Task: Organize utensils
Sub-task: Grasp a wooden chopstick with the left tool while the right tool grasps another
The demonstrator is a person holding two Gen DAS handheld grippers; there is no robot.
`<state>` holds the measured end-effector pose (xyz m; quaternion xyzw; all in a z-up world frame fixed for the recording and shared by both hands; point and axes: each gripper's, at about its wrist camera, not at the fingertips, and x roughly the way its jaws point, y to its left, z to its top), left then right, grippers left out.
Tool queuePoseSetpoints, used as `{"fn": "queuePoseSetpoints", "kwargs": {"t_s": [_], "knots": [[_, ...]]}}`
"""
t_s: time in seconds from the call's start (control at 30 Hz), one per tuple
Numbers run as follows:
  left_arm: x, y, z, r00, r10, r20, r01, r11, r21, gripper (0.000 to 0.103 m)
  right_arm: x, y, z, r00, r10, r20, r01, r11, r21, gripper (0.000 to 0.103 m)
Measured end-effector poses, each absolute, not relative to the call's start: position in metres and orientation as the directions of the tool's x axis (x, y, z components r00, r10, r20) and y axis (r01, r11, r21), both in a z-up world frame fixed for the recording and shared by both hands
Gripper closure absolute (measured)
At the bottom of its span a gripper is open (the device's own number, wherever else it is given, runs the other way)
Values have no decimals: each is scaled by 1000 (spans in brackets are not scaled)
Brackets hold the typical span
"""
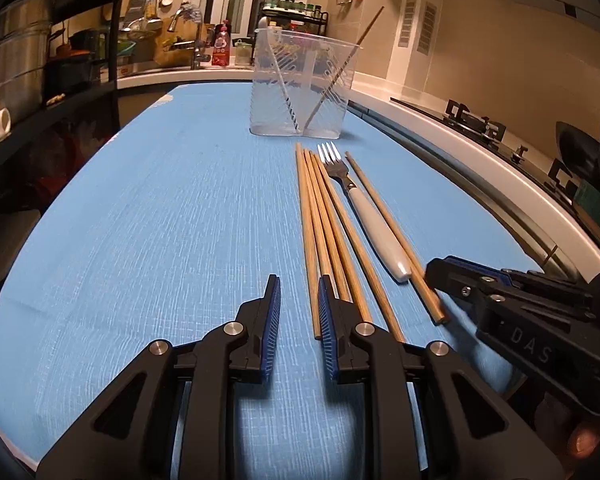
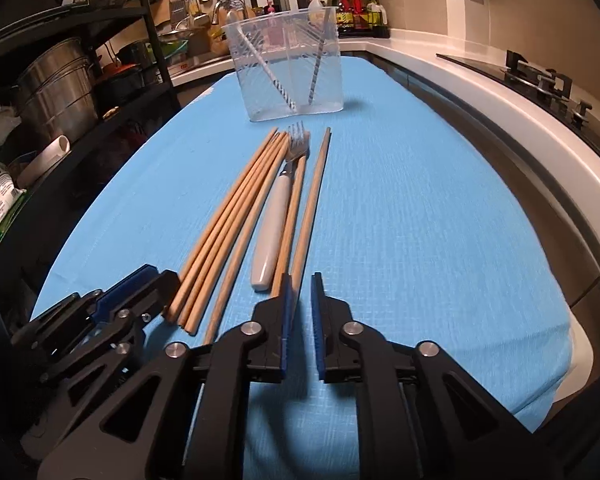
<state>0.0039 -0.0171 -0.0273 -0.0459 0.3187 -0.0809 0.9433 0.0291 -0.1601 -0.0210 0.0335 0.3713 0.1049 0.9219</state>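
Several wooden chopsticks (image 1: 320, 224) and a white-handled fork (image 1: 374, 224) lie side by side on a blue cloth (image 1: 160, 220). They also show in the right wrist view, chopsticks (image 2: 228, 224) and fork (image 2: 272, 224). Behind them stands a clear plastic holder (image 1: 304, 80) (image 2: 288, 68) with a striped straw and one chopstick inside. My left gripper (image 1: 299, 292) is open and empty, just left of the chopsticks' near ends. My right gripper (image 2: 301, 286) is open, its fingers around the near end of the rightmost chopstick (image 2: 312, 208); it appears in the left wrist view (image 1: 440, 276).
A black shelf rack (image 2: 80, 80) with steel pots stands at the left. A gas hob (image 2: 548, 84) sits on the white counter at the right. A sink and bottles are at the back.
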Motion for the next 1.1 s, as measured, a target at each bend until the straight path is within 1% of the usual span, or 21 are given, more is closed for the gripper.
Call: {"fn": "queuePoseSetpoints", "kwargs": {"t_s": [0.13,0.27,0.33,0.37,0.4,0.43,0.53,0.7,0.77,1.1], "knots": [[3,-22,-27,787,-166,-594,130,986,-103,83,31,-159,-24,688,230,-689,-171,973,155,88],[3,-23,-27,789,-160,-594,131,987,-92,83,30,-155,-23,688,214,-693,-182,976,121,87],[2,-25,-27,791,-152,-593,133,988,-77,84,30,-156,-23,689,206,-695,-176,978,116,89],[2,-25,-28,792,-148,-592,132,989,-71,91,30,-157,-23,690,202,-695,-172,979,114,92],[2,-24,-28,793,-143,-592,128,989,-67,95,30,-158,-23,692,193,-695,-164,980,108,96],[2,-23,-28,794,-138,-592,123,990,-66,98,30,-159,-23,693,188,-696,-158,982,107,96],[2,-19,-28,798,-122,-591,102,993,-67,98,31,-161,-23,700,162,-696,-137,986,93,96],[2,-5,-26,814,-24,-580,1,999,-41,98,34,-172,-23,710,102,-697,-71,995,73,96],[3,3,-26,811,-2,-585,-34,998,-51,98,35,-177,-22,710,95,-698,-52,995,83,96],[4,5,-28,812,9,-584,-44,998,-45,98,36,-175,-23,712,95,-695,-48,995,86,94]]}}
